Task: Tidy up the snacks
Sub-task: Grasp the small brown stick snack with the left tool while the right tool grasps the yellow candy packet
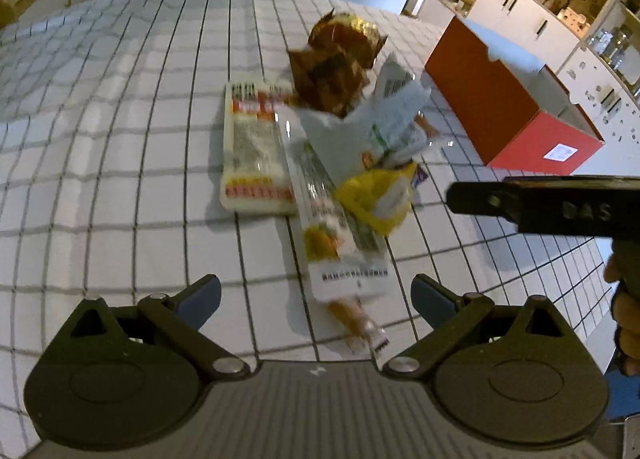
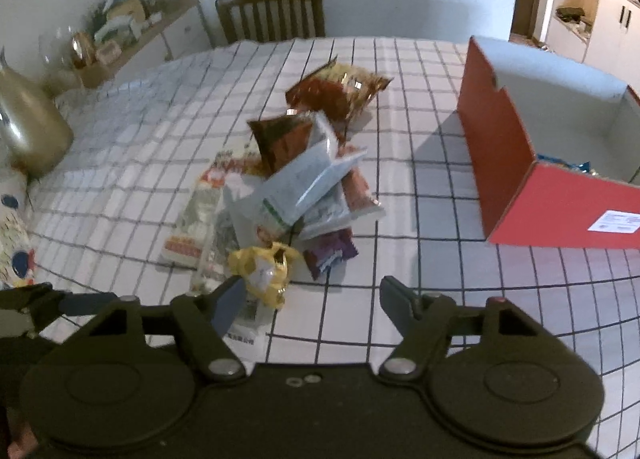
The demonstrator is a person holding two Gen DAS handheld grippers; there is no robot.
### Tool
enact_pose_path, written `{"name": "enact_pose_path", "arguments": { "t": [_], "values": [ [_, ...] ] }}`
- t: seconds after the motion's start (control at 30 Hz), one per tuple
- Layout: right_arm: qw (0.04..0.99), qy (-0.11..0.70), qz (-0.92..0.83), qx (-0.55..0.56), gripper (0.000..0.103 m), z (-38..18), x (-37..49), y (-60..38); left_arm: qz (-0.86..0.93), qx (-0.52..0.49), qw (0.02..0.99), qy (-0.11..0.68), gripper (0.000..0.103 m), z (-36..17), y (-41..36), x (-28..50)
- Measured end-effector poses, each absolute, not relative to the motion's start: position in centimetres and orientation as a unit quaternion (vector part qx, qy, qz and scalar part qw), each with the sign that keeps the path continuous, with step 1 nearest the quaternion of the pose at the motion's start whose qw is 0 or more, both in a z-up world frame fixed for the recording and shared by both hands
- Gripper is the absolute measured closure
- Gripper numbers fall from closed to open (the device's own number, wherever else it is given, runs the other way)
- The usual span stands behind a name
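A pile of snack packets lies on the checked tablecloth (image 1: 120, 163). It holds a flat white packet (image 1: 256, 151), a long white packet (image 1: 344, 251), a yellow packet (image 1: 376, 199), brown-gold bags (image 1: 332, 71) and a pale folded bag (image 1: 384, 115). My left gripper (image 1: 316, 289) is open above the table, with the long packet's near end lying between its fingers, untouched. My right gripper (image 2: 312, 295) is open too. Its left finger (image 2: 228, 305) is beside the yellow packet (image 2: 264, 267), and a purple packet (image 2: 330, 251) lies just ahead. A red box (image 2: 560, 211) stands to the right with a blue packet (image 2: 568, 165) inside.
A wooden chair (image 2: 272, 11) stands at the table's far side. A gold jug (image 2: 28, 127) and a patterned object (image 2: 12, 243) sit at the left. A sideboard (image 2: 136, 39) with clutter is behind. White kitchen cabinets (image 1: 540, 15) show past the red box (image 1: 500, 115).
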State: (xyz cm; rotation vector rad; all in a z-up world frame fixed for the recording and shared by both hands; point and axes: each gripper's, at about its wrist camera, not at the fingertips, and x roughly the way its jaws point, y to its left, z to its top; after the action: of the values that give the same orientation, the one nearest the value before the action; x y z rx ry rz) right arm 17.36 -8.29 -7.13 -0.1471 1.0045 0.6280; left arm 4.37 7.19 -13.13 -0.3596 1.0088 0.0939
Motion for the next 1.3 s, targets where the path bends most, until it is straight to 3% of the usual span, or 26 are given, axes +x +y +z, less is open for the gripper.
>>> {"name": "enact_pose_path", "arguments": {
  "t": [0.2,0.3,0.47,0.63,0.8,0.9,1.1,1.3],
  "values": [
    [0.811,0.481,0.323,-0.082,0.039,-8.7,17.8,-6.7,0.05,-0.188,0.852,0.487,0.009,-14.3,6.2,3.8],
    [0.806,0.485,0.329,-0.088,0.045,-9.3,18.0,-5.9,0.053,-0.195,0.847,0.492,0.022,-14.8,6.1,3.8],
    [0.799,0.492,0.333,-0.092,0.05,-10.2,18.4,-5.0,0.053,-0.191,0.846,0.496,0.029,-15.1,5.2,4.1],
    [0.795,0.498,0.334,-0.089,0.055,-10.7,18.7,-4.6,0.063,-0.191,0.843,0.5,0.045,-15.0,4.7,4.9],
    [0.791,0.503,0.338,-0.084,0.057,-11.1,19.0,-4.2,0.078,-0.185,0.841,0.503,0.072,-14.9,4.5,5.3],
    [0.79,0.503,0.341,-0.08,0.063,-11.3,19.0,-4.0,0.085,-0.19,0.838,0.504,0.081,-15.0,5.0,5.0],
    [0.795,0.491,0.346,-0.09,0.078,-11.1,18.3,-3.8,0.074,-0.207,0.834,0.506,0.088,-15.1,5.7,4.6],
    [0.803,0.488,0.335,-0.076,0.081,-10.5,17.8,-5.1,0.073,-0.228,0.826,0.51,0.088,-15.0,6.5,3.8]
  ]
}}
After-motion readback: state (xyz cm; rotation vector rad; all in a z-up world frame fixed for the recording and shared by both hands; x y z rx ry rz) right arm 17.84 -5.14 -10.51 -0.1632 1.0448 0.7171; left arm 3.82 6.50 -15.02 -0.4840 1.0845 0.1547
